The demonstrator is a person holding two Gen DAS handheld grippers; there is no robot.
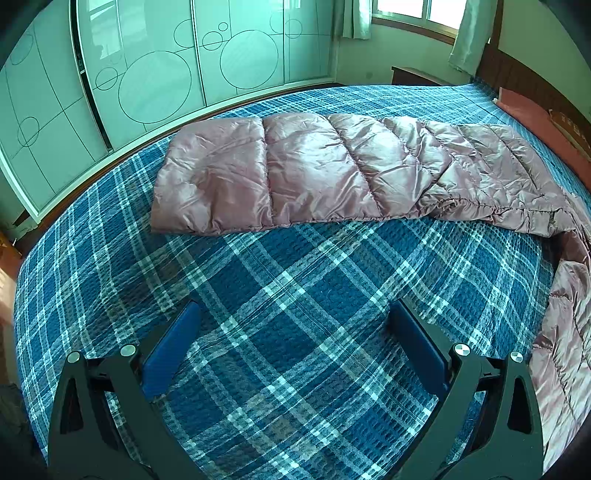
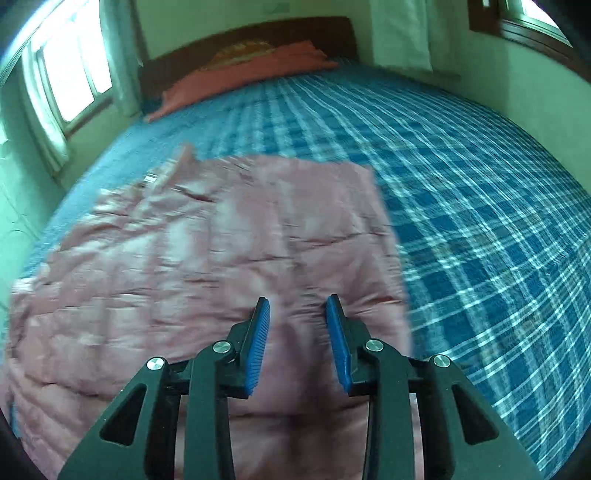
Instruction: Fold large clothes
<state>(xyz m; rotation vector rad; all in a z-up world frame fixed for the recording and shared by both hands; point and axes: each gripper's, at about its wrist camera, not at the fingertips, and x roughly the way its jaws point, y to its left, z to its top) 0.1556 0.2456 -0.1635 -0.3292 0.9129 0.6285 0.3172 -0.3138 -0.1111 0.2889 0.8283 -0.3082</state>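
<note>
Shiny dusty-pink quilted down coat (image 1: pixel 332 166), puffy and slippery-looking, lies spread on the blue-and-white plaid bedspread (image 1: pixel 295 314), and that is the thing you are folding. In your left wrist view one long panel of it runs across the bed from left to right, its stitched channels crossing the short way, so its long axis lies roughly parallel to the pale sliding wardrobe doors (image 1: pixel 147 66) beyond. Its blunt, squared end points toward the foot-side corner at the left; the other end runs off to the right, where more of the fabric turns and comes down the right edge of that view. I would judge it is laid flat like this so the halves can be brought over one another without bunching.

Your left gripper (image 1: pixel 295 332) hangs over bare bedspread, well apart from the coat, blue pads spread wide and nothing between them; it looks parked to stay out of the way. Your right gripper (image 2: pixel 297 332) is over the pink fabric (image 2: pixel 221 240), pointing up the bed toward the dark wooden headboard (image 2: pixel 258 33) and the salmon pillow (image 2: pixel 240 70). Its jaws stand part open with a clear gap; the coat shows beneath them, but the pads do not pinch it. That view is smeared, so finer detail of the seams is lost.

From there the coat's right-hand edge runs almost straight away from you, near the right pad, a likely edge to take for the next fold.
</note>
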